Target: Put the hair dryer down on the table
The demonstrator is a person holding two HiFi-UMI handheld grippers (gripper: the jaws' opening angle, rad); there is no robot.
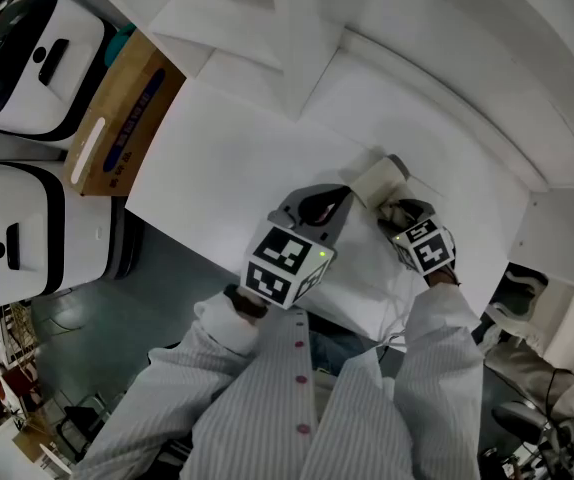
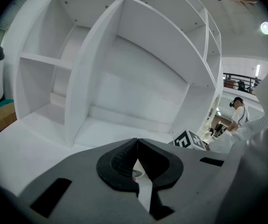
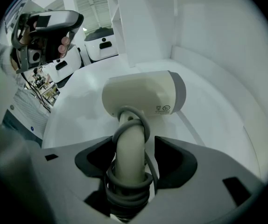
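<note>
White tabletop (image 1: 217,163) is filling the scene, with a white shelf unit (image 2: 124,64) standing straight ahead of the left gripper (image 2: 137,148). That left gripper is showing its dark jaws pressed together at the tips, and nothing is sitting between them. In the head view the left gripper (image 1: 337,198) is hovering just beside the right one, and its cube is showing black-and-white square markers. Now the right gripper (image 3: 129,169): its jaws are clamping both sides of the cream handle of the hair dryer (image 3: 143,94). The handle is rising upright out of the jaws, with the barrel lying crosswise just above them. A grey cord (image 3: 127,183) is coiling round the handle, down low between the jaws and again just under the barrel. A grey ring is capping the barrel's end on the right. A small printed label is sitting on the barrel's underside, but its marks are too small to read. From above, the hair dryer (image 1: 379,180) is poking out just ahead of the right gripper (image 1: 399,211), over the table; I cannot tell whether it is touching the surface. Off beyond the left gripper's outer side, a cardboard box (image 1: 117,118) is showing blue print that is too blurred to read.
</note>
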